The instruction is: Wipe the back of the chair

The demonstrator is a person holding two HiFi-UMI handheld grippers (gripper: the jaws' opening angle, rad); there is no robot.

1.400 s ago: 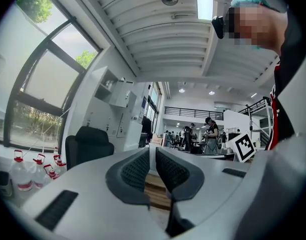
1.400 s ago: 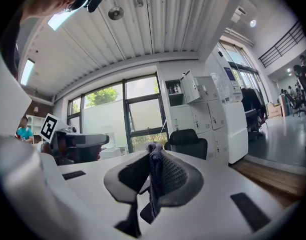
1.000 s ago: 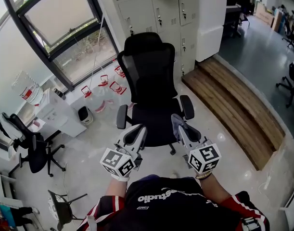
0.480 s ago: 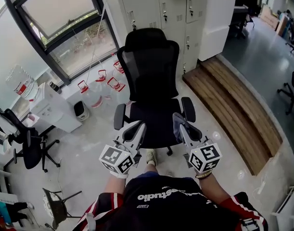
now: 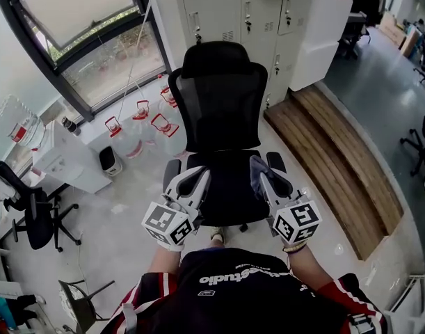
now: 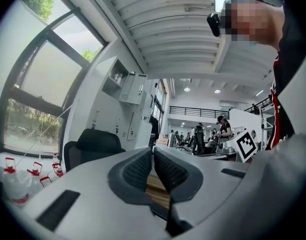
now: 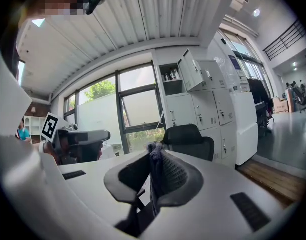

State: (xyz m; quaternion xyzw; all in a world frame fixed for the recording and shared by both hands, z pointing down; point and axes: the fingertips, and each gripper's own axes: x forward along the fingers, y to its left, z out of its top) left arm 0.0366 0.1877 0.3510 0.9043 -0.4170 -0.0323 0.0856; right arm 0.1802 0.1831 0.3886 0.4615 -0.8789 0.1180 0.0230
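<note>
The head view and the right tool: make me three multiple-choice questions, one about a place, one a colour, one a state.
1. In the head view, the wooden platform lies on which side of the chair? A) left B) right C) under it
2. What colour is the chair? A) black B) white C) red
3. The right tool is: A) open, empty B) shut on an armrest C) shut on a cloth
Answers: 1 B, its planks run at the view's right; 2 A, seat, back and headrest are black; 3 C, the cloth sits pinched in it.
</note>
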